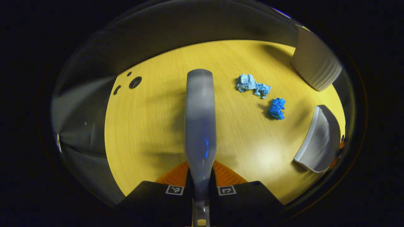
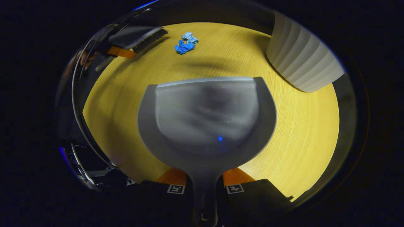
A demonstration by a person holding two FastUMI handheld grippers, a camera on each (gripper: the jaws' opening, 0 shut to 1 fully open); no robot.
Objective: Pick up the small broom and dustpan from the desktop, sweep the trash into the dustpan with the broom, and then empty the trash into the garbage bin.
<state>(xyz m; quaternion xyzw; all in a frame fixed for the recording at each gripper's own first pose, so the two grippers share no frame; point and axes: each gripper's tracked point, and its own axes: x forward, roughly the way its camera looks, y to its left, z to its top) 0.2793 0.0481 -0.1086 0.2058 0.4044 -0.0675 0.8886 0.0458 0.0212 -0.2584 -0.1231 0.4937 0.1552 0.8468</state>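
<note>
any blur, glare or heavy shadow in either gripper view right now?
Left gripper view: broom smeared and soft, a bright glare patch on the desktop near the dustpan, paper scraps sharp. Right gripper view: dustpan pan motion-blurred, a soft shadow on the desktop beyond its lip, garbage bin bowed by the fisheye.

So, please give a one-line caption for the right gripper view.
Right gripper holds the dustpan over the yellow desktop, facing two blue paper scraps.
</note>
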